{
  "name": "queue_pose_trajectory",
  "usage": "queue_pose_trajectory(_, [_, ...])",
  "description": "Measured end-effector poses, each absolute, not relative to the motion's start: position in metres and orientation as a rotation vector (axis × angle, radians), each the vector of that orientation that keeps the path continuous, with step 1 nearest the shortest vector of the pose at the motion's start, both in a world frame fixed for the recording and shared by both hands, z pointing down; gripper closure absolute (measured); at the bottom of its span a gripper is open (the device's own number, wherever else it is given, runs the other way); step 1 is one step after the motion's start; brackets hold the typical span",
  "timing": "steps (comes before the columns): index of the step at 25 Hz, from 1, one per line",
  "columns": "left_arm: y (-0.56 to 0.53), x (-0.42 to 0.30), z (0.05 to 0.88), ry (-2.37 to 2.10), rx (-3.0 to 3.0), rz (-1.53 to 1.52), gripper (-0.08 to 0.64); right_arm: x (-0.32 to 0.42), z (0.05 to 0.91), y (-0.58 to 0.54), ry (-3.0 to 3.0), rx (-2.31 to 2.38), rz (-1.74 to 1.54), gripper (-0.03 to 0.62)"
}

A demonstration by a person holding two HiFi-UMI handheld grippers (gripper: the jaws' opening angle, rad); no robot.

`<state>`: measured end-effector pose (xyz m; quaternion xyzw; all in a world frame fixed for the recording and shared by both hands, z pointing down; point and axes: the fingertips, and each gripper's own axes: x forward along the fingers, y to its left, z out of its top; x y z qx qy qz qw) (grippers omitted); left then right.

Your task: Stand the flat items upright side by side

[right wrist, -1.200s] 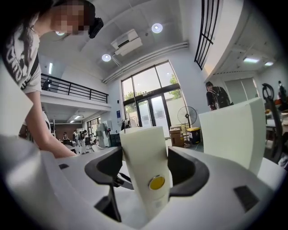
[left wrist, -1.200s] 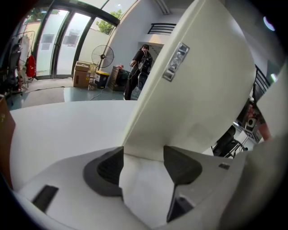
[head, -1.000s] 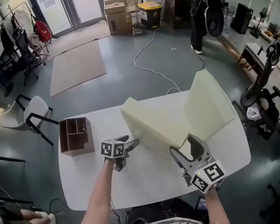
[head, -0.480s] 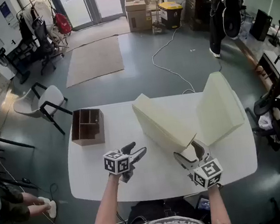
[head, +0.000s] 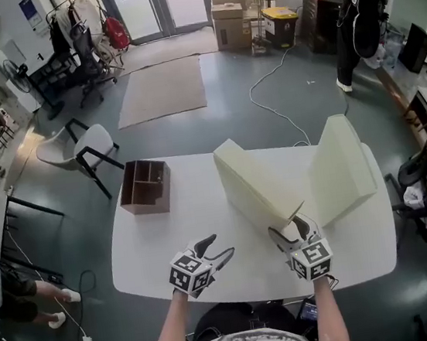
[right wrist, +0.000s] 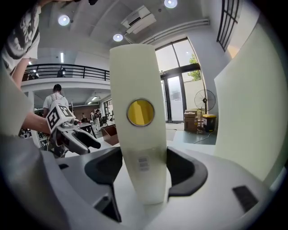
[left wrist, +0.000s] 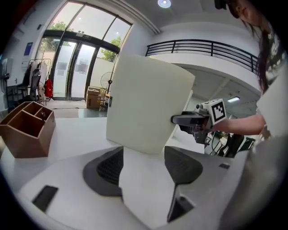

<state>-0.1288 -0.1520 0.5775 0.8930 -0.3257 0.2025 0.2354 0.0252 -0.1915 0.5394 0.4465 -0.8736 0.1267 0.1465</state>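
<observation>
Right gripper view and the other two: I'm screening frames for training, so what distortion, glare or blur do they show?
Right gripper view: fisheye curves the cream panel, ceiling lights flare, corners vignette black. Left gripper view: glass doors blown out, rim dark. Head view: table edges bow, lighting even, no blur.

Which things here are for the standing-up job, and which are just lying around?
For the job:
- middle cream slab, its end between the closing jaws of the right gripper
- outer cream slab
- left gripper, open and empty

Just lying about:
- brown wooden box on the table
- chair, rug and cardboard boxes on the floor
</observation>
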Motion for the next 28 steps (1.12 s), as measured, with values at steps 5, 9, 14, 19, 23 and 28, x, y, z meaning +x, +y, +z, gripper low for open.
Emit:
queue_pose_trajectory(5, [-0.141, -0.125, 0.566, -0.916, 2.452, 0.513, 0.275, 0.024, 0.538, -0.187, -2.482, 1.375, 0.328, 0.288])
queue_pose_trajectory(9, [-0.139, -0.115, 0.558, -0.902, 2.487, 0.533, 0.275, 0.031, 0.537, -0.185, -2.422, 1.503, 0.336, 0.293])
queue_pose_trajectory(14, [-0.132, -0.091, 0.548, -0.851, 2.533, 0.533, 0.275, 0.054, 0.537, -0.183, -2.343, 1.626, 0.352, 0.293])
queue_pose_trajectory(19, [-0.124, -0.067, 0.543, -0.780, 2.563, 0.532, 0.275, 0.086, 0.535, -0.179, -2.243, 1.766, 0.367, 0.293])
queue_pose_trajectory(23, [-0.120, -0.054, 0.543, -0.729, 2.592, 0.552, 0.275, 0.110, 0.535, -0.175, -2.159, 1.879, 0.378, 0.293])
queue_pose_trajectory(28, [-0.120, -0.044, 0.544, -0.692, 2.604, 0.551, 0.275, 0.135, 0.534, -0.174, -2.044, 1.990, 0.363, 0.295])
